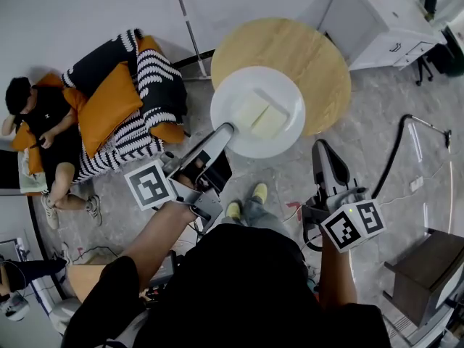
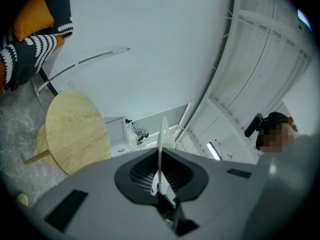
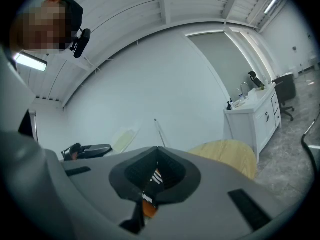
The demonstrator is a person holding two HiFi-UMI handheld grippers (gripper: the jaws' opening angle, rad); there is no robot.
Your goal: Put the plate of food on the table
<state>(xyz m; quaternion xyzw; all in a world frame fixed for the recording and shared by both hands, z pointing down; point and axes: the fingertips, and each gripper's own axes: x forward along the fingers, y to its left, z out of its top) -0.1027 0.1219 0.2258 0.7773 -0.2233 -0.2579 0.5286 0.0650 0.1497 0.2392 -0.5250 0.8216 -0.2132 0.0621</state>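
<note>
A white plate point(image 1: 246, 85) with pale yellow food slices point(image 1: 259, 116) hangs in the air, overlapping the near edge of the round wooden table point(image 1: 304, 49) in the head view. My left gripper point(image 1: 229, 129) is shut on the plate's near-left rim. In the left gripper view the plate point(image 2: 163, 139) stands edge-on between the jaws of my left gripper point(image 2: 162, 185), with the table point(image 2: 75, 134) ahead to the left. My right gripper point(image 1: 321, 149) is shut and holds nothing, to the right of the plate. Its own view shows my right gripper point(image 3: 150, 186) with the table point(image 3: 227, 151) beyond.
A sofa with orange and striped cushions point(image 1: 123, 100) stands left of the table. A person point(image 1: 43, 129) sits beside it on the floor. A white cabinet point(image 1: 377, 20) is at the back right, a black hose point(image 1: 406, 133) lies on the floor, and a dark stool point(image 1: 428, 267) is near right.
</note>
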